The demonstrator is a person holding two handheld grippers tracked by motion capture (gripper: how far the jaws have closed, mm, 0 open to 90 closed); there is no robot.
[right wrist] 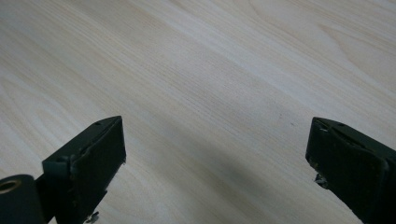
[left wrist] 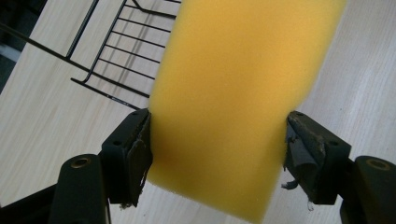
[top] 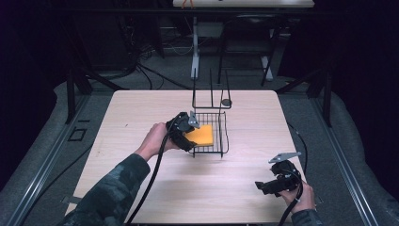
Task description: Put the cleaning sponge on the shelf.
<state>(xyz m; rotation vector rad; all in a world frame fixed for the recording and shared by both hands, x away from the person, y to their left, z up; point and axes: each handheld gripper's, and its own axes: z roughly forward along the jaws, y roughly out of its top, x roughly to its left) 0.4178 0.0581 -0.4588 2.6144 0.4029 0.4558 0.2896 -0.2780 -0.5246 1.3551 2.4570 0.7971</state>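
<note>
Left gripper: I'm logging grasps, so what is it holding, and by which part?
The left gripper clamps the yellow sponge across its width, near the end closest to the gripper.

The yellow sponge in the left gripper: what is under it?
Under the sponge lie the black wire rack and the wooden table. The left gripper clamps the sponge between its fingers. The sponge covers whatever lies directly beneath it.
</note>
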